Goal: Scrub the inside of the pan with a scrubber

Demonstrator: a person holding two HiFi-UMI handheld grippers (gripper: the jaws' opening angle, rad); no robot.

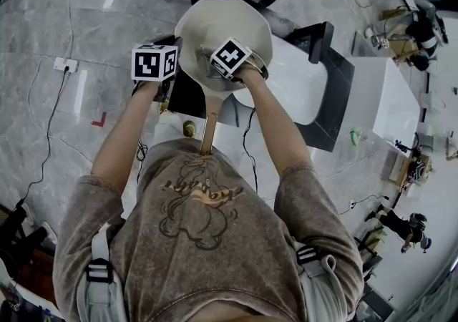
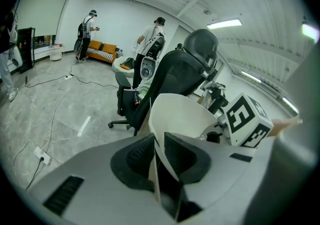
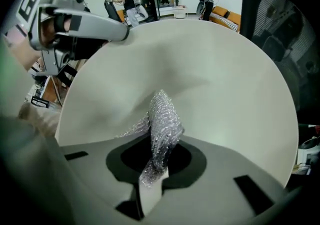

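Two pairs of fingers are at work, each closed on something. The right gripper [image 3: 157, 158] has its fingers pinched narrow on a silvery mesh scrubber [image 3: 164, 121]. The scrubber sticks up from between them in a crumpled fold, and its free end lies against the pale inner surface of the pan [image 3: 215, 74]. The left gripper [image 2: 159, 155] has its fingers set only a little apart, clamped on the pan's thin wall at the rim, with one pad on the inside and the other on the outside.

In the head view the pan is off-white and round. It is held up in front of the person, tilted with its open side towards them. Its wooden handle [image 1: 209, 127] points back at the person's chest. The left gripper sits at the pan's left edge, while the right gripper reaches into the bowl from above. The marker cube [image 1: 230, 58] on the right gripper sits over the pan's lower middle. The person's bare forearms run down from both grippers to a brown printed T-shirt [image 1: 200, 227].

Beyond the pan stands a black office chair [image 2: 175, 76] on a grey tiled floor [image 1: 79, 20], where a white power strip [image 1: 66, 64] lies with its cable. Further off, the left gripper view shows several people [image 2: 89, 31] standing near an orange sofa [image 2: 102, 50].
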